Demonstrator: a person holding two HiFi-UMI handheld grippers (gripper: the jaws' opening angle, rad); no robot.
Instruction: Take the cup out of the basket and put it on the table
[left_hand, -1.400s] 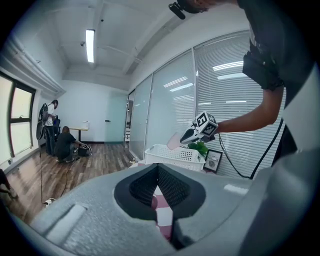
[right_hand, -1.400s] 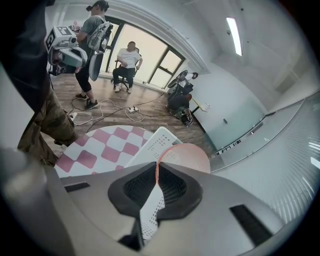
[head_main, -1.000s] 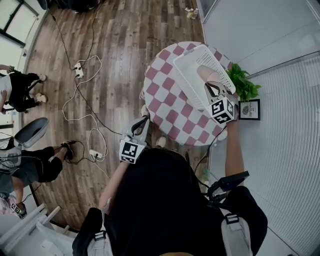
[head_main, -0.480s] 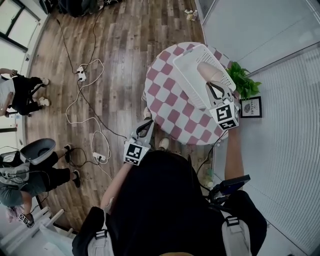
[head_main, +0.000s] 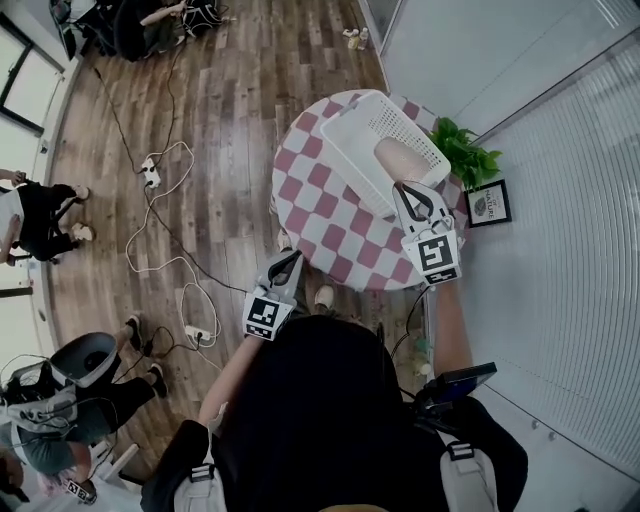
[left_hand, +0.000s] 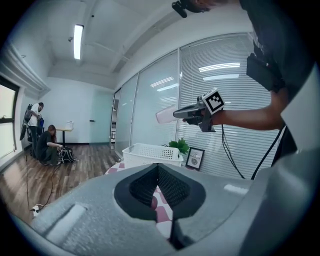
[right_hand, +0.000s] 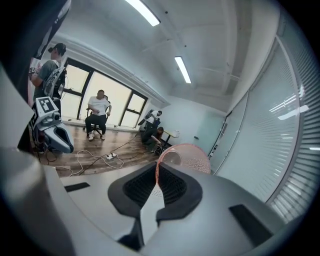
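Note:
A pale pink cup (head_main: 398, 160) hangs on its side above the right part of the white mesh basket (head_main: 352, 135). My right gripper (head_main: 410, 190) is shut on its rim. The right gripper view shows the thin rim pinched between the pads (right_hand: 170, 187) and the cup (right_hand: 189, 157) jutting out ahead. From the left gripper view, the cup (left_hand: 165, 116) and the right gripper (left_hand: 177, 114) are well above the basket (left_hand: 150, 154). My left gripper (head_main: 285, 265) is shut and empty, off the near edge of the round pink-and-white checked table (head_main: 320, 215).
A green potted plant (head_main: 465, 158) and a small framed picture (head_main: 487, 203) stand at the table's right side, against a wall of blinds. Cables and power strips (head_main: 150, 175) trail over the wooden floor. People sit or stand at the far left (head_main: 40, 215).
The head view has shifted a little. The right gripper keeps its hold on the cup over the basket. The left gripper stays shut by the table's near edge.

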